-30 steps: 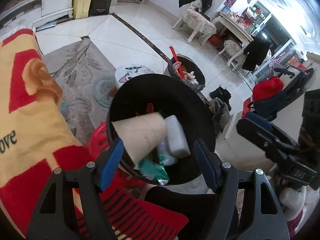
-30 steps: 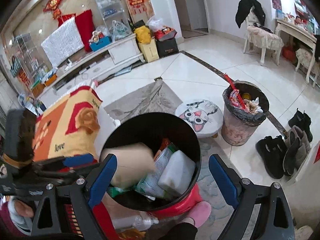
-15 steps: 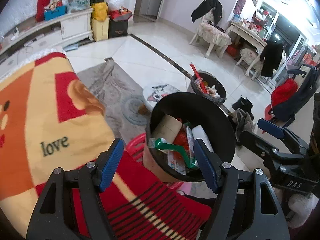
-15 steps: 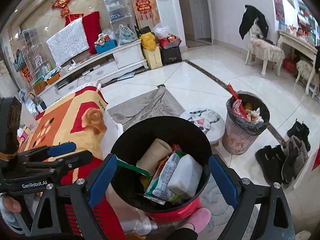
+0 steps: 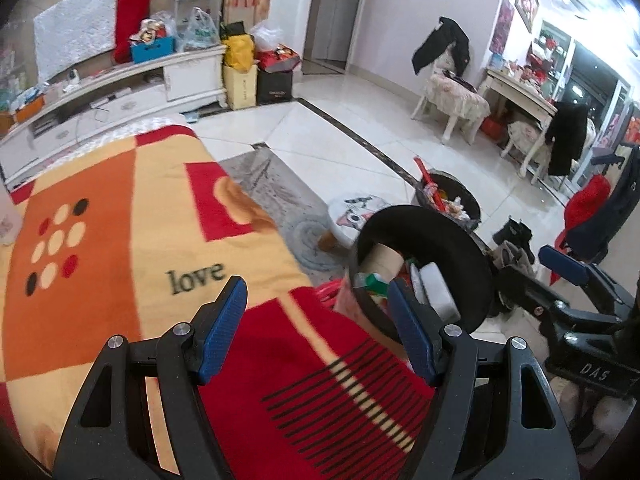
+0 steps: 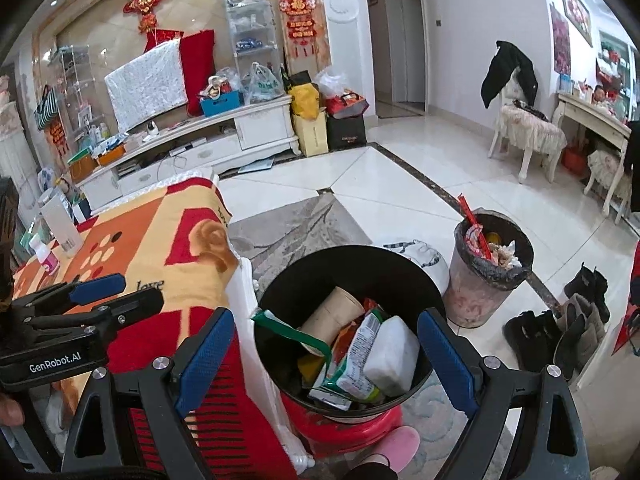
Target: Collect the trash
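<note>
A patterned blanket (image 5: 120,240) printed "love" spreads beneath and left of the claw; black shoes (image 6: 536,336) sit far right.

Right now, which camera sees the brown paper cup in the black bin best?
The right wrist view. It looks down into the black bin, so the paper cup shows lying tilted among wrappers. In the left wrist view the cup is only partly seen, small, behind the bin's rim and the left gripper's finger.

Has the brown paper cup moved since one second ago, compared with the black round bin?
Yes. The brown paper cup was at the rim of the black round bin; now it lies inside among the wrappers.
</note>
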`<state>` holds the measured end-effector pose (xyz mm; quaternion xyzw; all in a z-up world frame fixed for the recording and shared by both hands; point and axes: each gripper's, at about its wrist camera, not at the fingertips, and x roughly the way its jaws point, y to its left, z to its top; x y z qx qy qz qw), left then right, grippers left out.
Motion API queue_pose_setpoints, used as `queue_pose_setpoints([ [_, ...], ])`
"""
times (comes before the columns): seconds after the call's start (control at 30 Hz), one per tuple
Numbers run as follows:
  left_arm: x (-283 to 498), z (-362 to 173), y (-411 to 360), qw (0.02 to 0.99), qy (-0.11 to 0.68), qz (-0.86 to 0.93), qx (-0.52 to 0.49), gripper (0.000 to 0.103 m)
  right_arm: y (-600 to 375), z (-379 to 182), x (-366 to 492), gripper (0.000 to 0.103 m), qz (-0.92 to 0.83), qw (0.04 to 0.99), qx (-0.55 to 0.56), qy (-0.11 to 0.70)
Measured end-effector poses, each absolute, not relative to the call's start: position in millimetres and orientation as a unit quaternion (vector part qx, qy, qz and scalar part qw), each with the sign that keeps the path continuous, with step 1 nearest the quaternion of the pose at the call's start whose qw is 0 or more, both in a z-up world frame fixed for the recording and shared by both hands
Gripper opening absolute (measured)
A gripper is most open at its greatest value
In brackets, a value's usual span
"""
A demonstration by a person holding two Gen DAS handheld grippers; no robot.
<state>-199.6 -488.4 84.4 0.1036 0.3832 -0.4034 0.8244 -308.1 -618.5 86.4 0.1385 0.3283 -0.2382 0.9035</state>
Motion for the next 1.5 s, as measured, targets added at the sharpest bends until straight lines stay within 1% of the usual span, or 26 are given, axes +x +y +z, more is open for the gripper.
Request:
queue_pose_setpoints([
  [0.27,-202,94,-459,0.84,0.365,-0.39,0.094,0.072,-602,92,-312,0.092,-0.235,0.907,0.149,0.315],
  [0.5,-210,103,-445,0.847,0.35,-0.391,0.083,0.072,-591,102,-317,0.092,-0.263,0.909,0.129,0.296],
  [0.8,-214,107,-437,0.862,0.333,-0.373,0.081,0.072,-580,102,-319,0.092,-0.244,0.92,0.112,0.284],
  [1.0,-211,108,-431,0.863,0.333,-0.374,0.068,0.072,-576,100,-317,0.091,-0.226,0.929,0.114,0.269],
  [1.27,-215,103,-434,0.858,0.34,-0.378,0.076,0.072,-575,102,-315,0.092,-0.225,0.928,0.117,0.273],
  [1.5,-218,99,-439,0.852,0.348,-0.382,0.08,0.072,-566,107,-321,0.092,-0.275,0.926,0.078,0.245],
])
